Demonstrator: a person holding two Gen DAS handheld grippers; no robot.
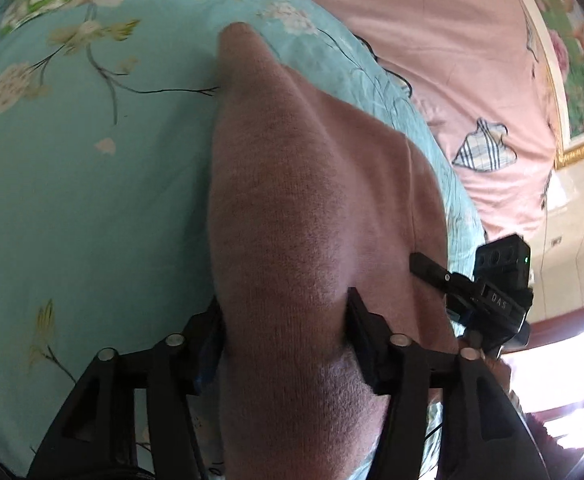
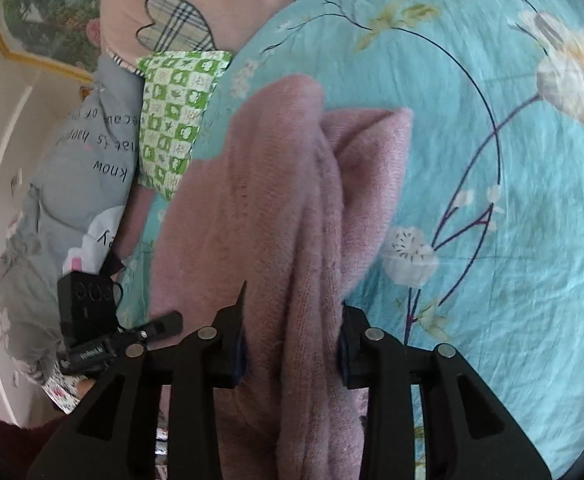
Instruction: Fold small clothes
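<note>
While both grippers carry a pink knitted garment [image 1: 312, 208] above a turquoise floral bedsheet [image 1: 83, 184], the fold stands midway, to judge by the doubled layers that hang ahead of each camera. The left gripper [image 1: 285, 344] has a thick bunch of the knit between its fingers, and the cloth fills the gap from pad to pad; whether the pads press hard or merely cradle it the view does not settle, though the fabric drapes from them as if held. The right gripper [image 2: 292, 340] is clamped on a gathered edge of the same garment, its folds pinched between the two fingers and trailing forward onto the sheet, where a loose flap lies open to the right. Each tool appears at the edge of the other's view, so the two hands work close together. A pink quilt [image 1: 452, 60] with a plaid appliqué, a green checked pillow [image 2: 175, 108] and a grey printed cushion [image 2: 87, 168] lie beyond. Doing this step well probably means keeping both grips level and the cloth taut between them, lowering the carried edge squarely onto the part already on the bed, and letting go only once the layers align, since soft knit slumps and the loose flap could crease underneath.
</note>
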